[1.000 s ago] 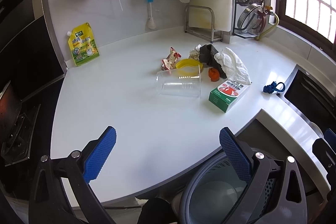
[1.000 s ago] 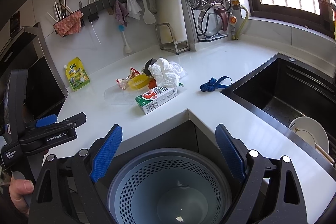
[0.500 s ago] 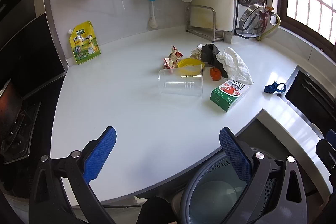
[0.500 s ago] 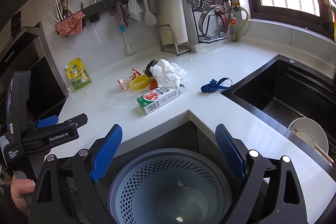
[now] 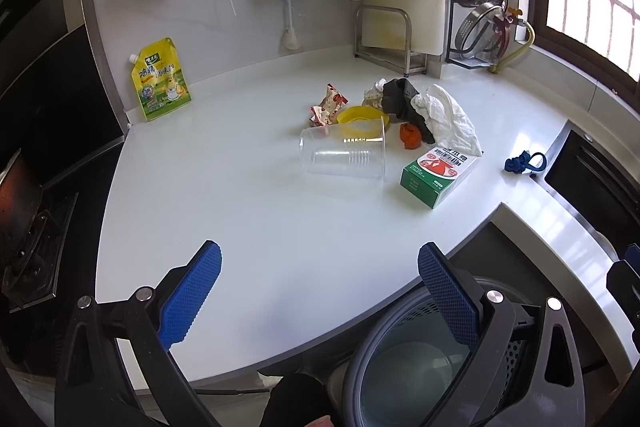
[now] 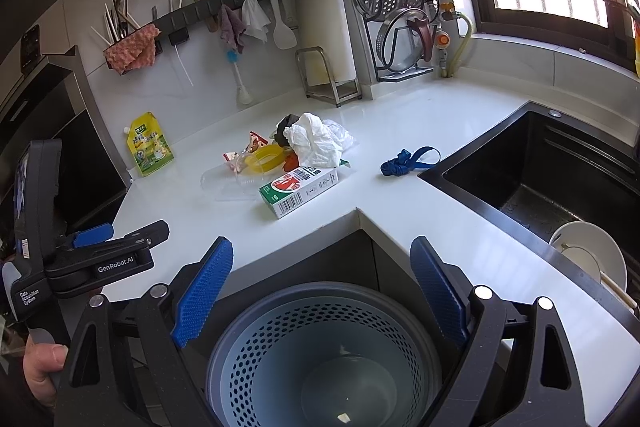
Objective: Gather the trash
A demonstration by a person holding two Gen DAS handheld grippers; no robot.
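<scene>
Both grippers, left gripper [image 5: 320, 281] and right gripper [image 6: 322, 273], are hanging with fingers spread wide, holding nothing, low in the frame. The trash is lying clustered at centre frame on the white counter [image 5: 248, 195]: a clear plastic cup [image 5: 344, 159] on its side, likely light, slippery and crushable, best pinched at its rim; a stiff green carton [image 5: 438, 173]; soft white crumpled paper [image 5: 448, 117]. The grey bin [image 6: 320, 355] is sitting below the counter edge.
</scene>
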